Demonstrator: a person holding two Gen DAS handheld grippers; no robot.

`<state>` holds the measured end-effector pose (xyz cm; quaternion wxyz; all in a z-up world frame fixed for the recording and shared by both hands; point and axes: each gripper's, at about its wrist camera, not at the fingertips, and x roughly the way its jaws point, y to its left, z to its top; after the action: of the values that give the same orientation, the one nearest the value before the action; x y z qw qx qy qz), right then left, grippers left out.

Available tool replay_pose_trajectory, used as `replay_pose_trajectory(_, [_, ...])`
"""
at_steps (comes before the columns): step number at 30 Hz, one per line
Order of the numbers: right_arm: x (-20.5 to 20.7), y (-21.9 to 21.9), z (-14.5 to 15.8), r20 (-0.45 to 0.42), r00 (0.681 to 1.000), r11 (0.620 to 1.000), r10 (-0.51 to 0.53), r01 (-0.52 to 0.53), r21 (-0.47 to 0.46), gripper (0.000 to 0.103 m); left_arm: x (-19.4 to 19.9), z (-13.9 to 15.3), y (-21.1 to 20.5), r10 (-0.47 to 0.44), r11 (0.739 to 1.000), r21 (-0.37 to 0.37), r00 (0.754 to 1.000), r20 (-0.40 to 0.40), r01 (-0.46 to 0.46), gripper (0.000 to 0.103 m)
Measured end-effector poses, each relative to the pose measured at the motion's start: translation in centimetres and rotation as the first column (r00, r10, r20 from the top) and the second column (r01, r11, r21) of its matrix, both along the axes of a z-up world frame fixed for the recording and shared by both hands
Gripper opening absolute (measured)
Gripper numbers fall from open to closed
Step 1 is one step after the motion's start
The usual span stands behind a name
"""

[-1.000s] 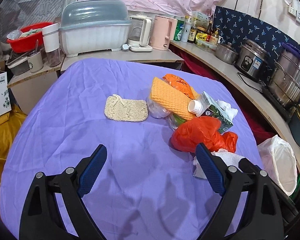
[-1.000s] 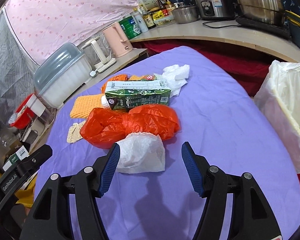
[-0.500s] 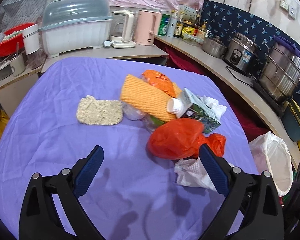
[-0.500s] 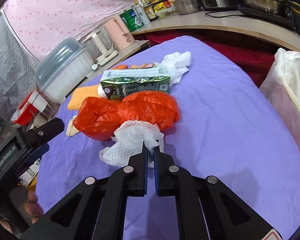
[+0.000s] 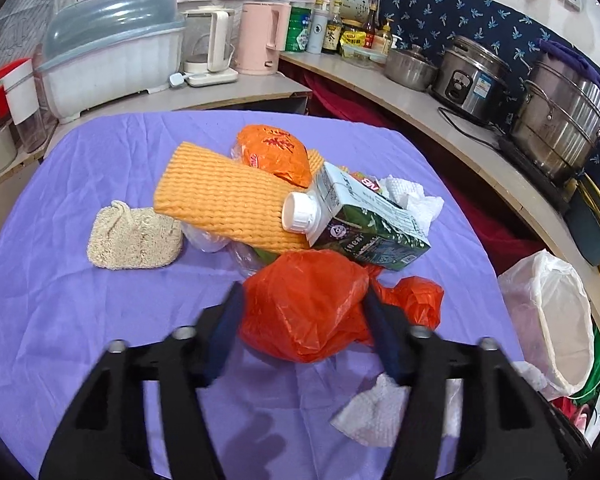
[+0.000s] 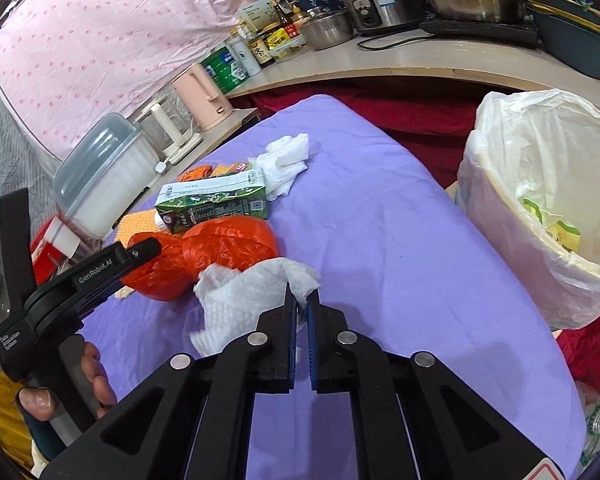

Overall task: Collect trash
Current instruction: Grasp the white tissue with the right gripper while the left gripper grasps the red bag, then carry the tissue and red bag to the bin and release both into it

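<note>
A trash pile lies on the purple-covered table (image 5: 80,300): a red plastic bag (image 5: 308,304), a green milk carton (image 5: 364,220), an orange sponge cloth (image 5: 224,200), an orange wrapper (image 5: 276,152) and white tissue (image 5: 412,200). My left gripper (image 5: 302,320) has its jaws closing around the red bag (image 6: 228,248), touching its sides. My right gripper (image 6: 298,300) is shut on a crumpled white paper towel (image 6: 252,296) and holds it lifted just above the table; the towel also shows in the left wrist view (image 5: 380,412).
A bin lined with a white bag (image 6: 548,208) stands off the table's right edge. A beige loofah pad (image 5: 134,236) lies left of the pile. Counters behind hold a dish box (image 5: 108,48), kettles (image 5: 260,40), bottles and steel pots (image 5: 560,112).
My left gripper moved in on the red bag and narrowed around it. My right gripper closed on the white paper towel and lifted it toward the bin side.
</note>
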<state>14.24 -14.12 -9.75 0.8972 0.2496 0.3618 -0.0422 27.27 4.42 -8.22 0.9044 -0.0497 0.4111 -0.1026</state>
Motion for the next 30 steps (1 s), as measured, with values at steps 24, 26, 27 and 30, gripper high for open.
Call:
replay_pose_trajectory(24, [-8.8, -7.6, 7.8, 0.179, 0.970, 0.985, -0.164, 0.169, -0.013, 0.005, -9.0, 8.8, -6.7, -0.129, 0.991, 0.001, 0.981, 0.143, 0.130, 0.021])
replay_pose_trajectory(26, [-9.8, -8.8, 8.5, 0.190, 0.964, 0.981, -0.186, 0.193, -0.017, 0.005, -9.7, 9.5, -8.2, -0.155, 0.988, 0.004, 0.977, 0.148, 0.156, 0.021])
replay_pose_trajectory(27, [-10.4, -9.6, 9.0, 0.196, 0.960, 0.977, -0.201, 0.210, -0.023, 0.005, -10.0, 9.7, -8.9, -0.167, 0.986, 0.007, 0.974, 0.150, 0.168, 0.021])
replay_pose_trajectory(30, [-11.5, -11.4, 10.1, 0.202, 0.952, 0.969, -0.232, 0.244, -0.036, 0.005, -10.9, 10.7, -11.6, -0.212, 0.977, 0.018, 0.965, 0.156, 0.211, 0.021])
